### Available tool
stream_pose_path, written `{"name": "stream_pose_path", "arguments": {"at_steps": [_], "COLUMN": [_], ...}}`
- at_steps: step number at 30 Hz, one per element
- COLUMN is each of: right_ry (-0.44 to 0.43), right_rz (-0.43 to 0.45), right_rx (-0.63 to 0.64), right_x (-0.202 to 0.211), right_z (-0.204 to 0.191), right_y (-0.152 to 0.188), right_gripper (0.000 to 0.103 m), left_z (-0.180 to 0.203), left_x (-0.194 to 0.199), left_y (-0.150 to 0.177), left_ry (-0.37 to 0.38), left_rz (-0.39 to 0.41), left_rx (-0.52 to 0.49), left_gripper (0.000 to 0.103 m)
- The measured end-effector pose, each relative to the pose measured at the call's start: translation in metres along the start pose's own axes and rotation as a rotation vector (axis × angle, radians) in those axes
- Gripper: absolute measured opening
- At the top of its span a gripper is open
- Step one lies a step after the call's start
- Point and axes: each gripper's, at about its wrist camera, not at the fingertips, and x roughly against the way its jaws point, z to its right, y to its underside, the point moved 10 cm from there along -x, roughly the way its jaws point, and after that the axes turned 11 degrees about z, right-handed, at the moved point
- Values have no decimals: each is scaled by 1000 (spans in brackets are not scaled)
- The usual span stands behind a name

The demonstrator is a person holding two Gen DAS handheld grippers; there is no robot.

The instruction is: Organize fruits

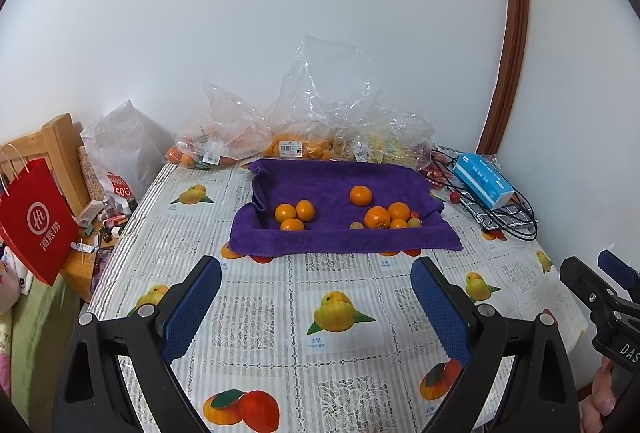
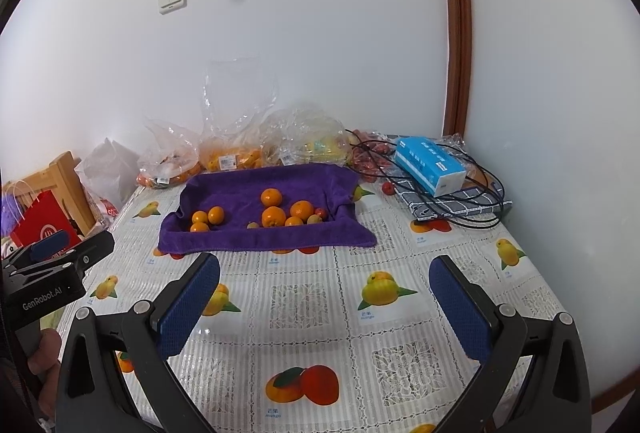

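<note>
A purple towel (image 1: 320, 185) (image 2: 248, 185) lines a shallow tray in the middle of the table. Several oranges lie on it: three at the left (image 1: 296, 213) (image 2: 206, 217), the others at the right (image 1: 378, 217) (image 2: 280, 211), with small yellowish fruits (image 1: 414, 222) (image 2: 314, 219) beside them. My left gripper (image 1: 316, 309) is open and empty, above the tablecloth in front of the towel. My right gripper (image 2: 326, 307) is open and empty too, also short of the towel. Each gripper shows at the edge of the other's view.
Clear plastic bags of oranges (image 1: 298, 147) (image 2: 230, 157) and other fruit line the wall behind the towel. A blue tissue box (image 1: 484, 181) (image 2: 430, 165) on black cables and a small red fruit (image 1: 454, 197) lie right. A red paper bag (image 1: 34, 225) and clutter stand left.
</note>
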Motion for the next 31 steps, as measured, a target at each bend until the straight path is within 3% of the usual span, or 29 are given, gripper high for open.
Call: {"name": "stream_pose_path", "arguments": {"at_steps": [31], "right_ry": [-14], "right_rz": [13], "right_rx": [25], "right_x": [0], "right_z": [-20], "right_y": [-5], "right_gripper": [103], "left_z": [-4], "left_x": [-3], "left_y": [-2], "left_ry": [1], "left_rz": [4], "left_rx": [3], "left_gripper": [96]}}
